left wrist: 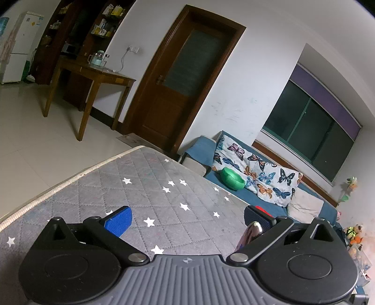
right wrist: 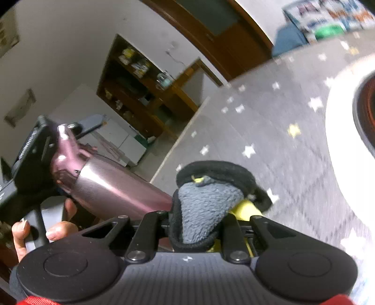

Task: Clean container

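Likely home: sofa (left wrist: 257,187), fridge (left wrist: 18,47), shelves (left wrist: 103,21).

No legible text in either view. Fridge (left wrist: 22,44) carries stickers, print too small to read. Left gripper's (right wrist: 30,154) side shows white lettering, blurred, unreadable.

A metallic pink bottle (right wrist: 112,185) meets a grey fleecy cloth (right wrist: 206,208) edged black with yellow beneath. The mattress (left wrist: 150,187) is grey, diamond-quilted, scattered with white stars. At one o'clock, a butterfly-print cover (left wrist: 255,171) and green bowl (left wrist: 232,178).
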Action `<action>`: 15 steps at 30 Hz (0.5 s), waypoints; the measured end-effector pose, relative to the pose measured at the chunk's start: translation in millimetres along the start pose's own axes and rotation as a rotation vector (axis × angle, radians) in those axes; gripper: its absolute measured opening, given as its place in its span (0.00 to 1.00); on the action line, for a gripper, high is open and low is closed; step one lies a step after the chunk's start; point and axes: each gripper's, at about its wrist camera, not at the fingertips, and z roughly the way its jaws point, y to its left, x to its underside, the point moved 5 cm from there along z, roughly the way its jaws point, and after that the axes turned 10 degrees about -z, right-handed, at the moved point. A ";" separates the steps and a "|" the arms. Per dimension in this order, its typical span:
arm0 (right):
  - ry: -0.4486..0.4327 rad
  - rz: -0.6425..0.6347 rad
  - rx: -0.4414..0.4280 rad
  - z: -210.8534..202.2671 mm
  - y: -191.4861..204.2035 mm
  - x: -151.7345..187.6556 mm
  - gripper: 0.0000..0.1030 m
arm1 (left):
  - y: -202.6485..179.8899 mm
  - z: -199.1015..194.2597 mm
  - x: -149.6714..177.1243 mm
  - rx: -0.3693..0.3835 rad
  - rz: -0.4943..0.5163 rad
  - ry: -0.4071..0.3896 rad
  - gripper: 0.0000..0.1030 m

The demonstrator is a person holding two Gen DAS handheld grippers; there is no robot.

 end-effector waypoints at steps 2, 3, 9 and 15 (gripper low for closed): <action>-0.004 0.014 -0.018 -3.0 0.8 -1.2 0.16 | -0.1 0.4 0.2 0.003 0.001 0.001 1.00; -0.014 0.020 -0.035 -5.5 2.8 -3.9 0.16 | -0.3 1.0 0.2 0.004 0.001 0.001 1.00; -0.114 0.092 -0.215 -9.0 18.7 -47.0 0.16 | 0.7 1.5 -0.2 0.014 -0.002 0.003 1.00; -0.160 0.190 -0.350 11.8 20.9 -62.3 0.16 | 0.3 3.3 0.0 0.019 0.000 0.006 1.00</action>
